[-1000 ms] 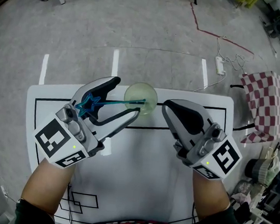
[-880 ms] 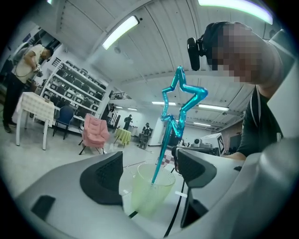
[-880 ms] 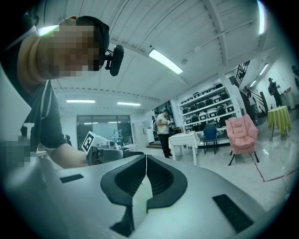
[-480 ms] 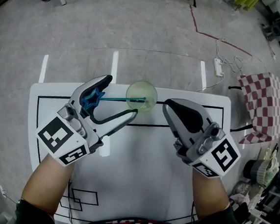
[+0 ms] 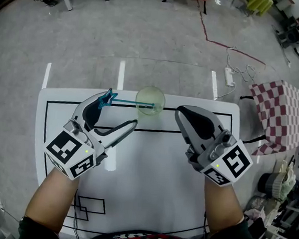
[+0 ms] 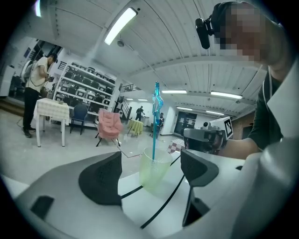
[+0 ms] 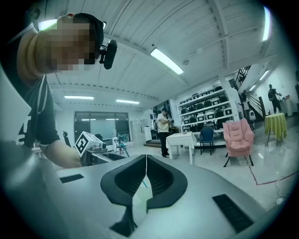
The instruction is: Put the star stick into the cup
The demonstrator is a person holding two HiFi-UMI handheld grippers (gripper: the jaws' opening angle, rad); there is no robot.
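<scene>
A pale green translucent cup (image 5: 150, 101) stands at the far middle of the white table (image 5: 153, 185). The blue star stick (image 5: 121, 101) rests in it, its star leaning out to the left over the rim. My left gripper (image 5: 120, 111) is open just short of the cup, and its jaws are clear of the stick. In the left gripper view the cup (image 6: 153, 172) and the stick (image 6: 155, 122) show beyond the spread jaws of the left gripper (image 6: 150, 176). My right gripper (image 5: 180, 112) is shut and empty to the right of the cup; in its own view the right gripper (image 7: 145, 179) shows its jaws meeting.
Black outline rectangles are drawn on the table. A red-and-white checkered seat (image 5: 279, 110) stands off the table's right side. A power strip with its cable (image 5: 228, 74) lies on the floor beyond the far edge. Shelves and clutter crowd the right edge.
My left gripper's jaws spread wider, let go of the stick and drew back toward me. The stick now stands in the cup on its own. The right gripper barely moved.
</scene>
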